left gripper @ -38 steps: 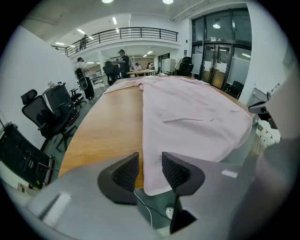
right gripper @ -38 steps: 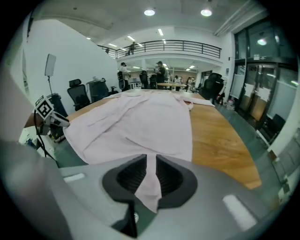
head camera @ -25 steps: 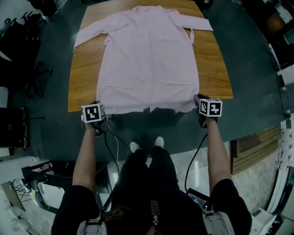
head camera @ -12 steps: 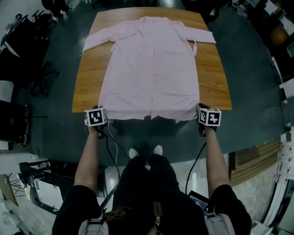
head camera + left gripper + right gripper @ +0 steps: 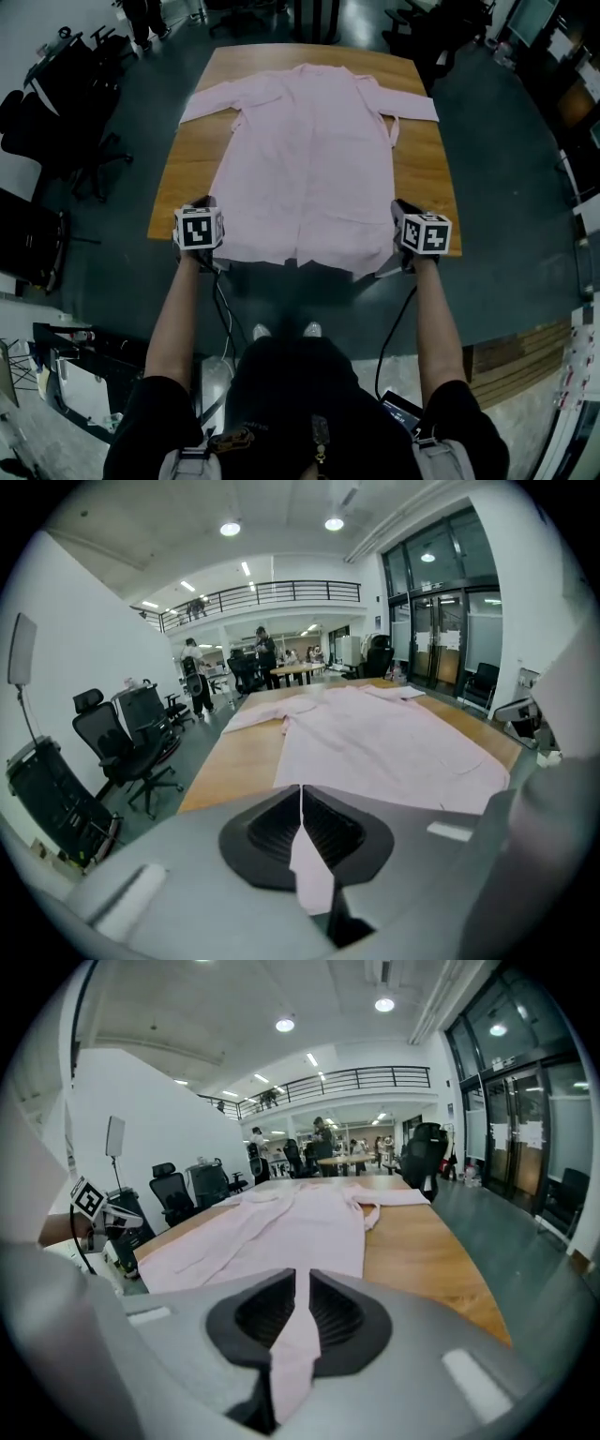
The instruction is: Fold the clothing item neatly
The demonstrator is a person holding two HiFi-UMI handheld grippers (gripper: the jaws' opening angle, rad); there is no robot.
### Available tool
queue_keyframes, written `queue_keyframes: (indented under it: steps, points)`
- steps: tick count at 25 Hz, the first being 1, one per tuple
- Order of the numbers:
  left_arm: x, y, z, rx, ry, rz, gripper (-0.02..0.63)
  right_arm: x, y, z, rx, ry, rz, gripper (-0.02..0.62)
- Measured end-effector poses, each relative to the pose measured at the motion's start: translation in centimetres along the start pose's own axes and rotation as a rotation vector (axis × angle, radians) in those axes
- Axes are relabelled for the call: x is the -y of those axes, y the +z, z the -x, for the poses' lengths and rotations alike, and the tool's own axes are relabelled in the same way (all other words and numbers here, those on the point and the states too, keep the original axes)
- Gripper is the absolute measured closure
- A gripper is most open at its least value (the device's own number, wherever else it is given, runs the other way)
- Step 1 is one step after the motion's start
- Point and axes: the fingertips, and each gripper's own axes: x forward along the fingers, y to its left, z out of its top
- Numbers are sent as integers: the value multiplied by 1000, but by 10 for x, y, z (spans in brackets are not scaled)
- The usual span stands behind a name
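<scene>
head view: pink coat point(image 5: 305, 159) lies flat, sleeves spread, on wooden table point(image 5: 183, 187).

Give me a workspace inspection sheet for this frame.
Surface: wooden table, bare wood either side of the garment.
Job's things: pink coat spread flat, sleeves out, near hem corners held up.
Clutter: nothing seen on the table.
Grippers: left tool shut on the hem's left corner; right tool on the right corner, its jaws have just been closing on the fabric.
Cables: left cable and right cable hang from the tools.
Surroundings: office chairs left of the table; people far behind.
</scene>
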Motion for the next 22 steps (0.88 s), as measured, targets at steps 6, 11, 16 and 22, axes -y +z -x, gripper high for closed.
queue_keyframes:
  steps: [6, 11, 16, 22]
  points:
    - [12, 68, 9, 97, -23, -28, 598, -32, 80, -19, 102, 85, 80, 560]
    - [10, 120, 2, 190, -69, -48, 598, -81, 142, -47, 168, 168, 159, 560]
    - [-10, 172, -25, 268, -120, -67, 598, -135, 206, -93, 215, 225, 244, 561]
    - [-50, 214, -80, 266, -165, -61, 598, -195, 270, -171, 207, 284, 324, 561]
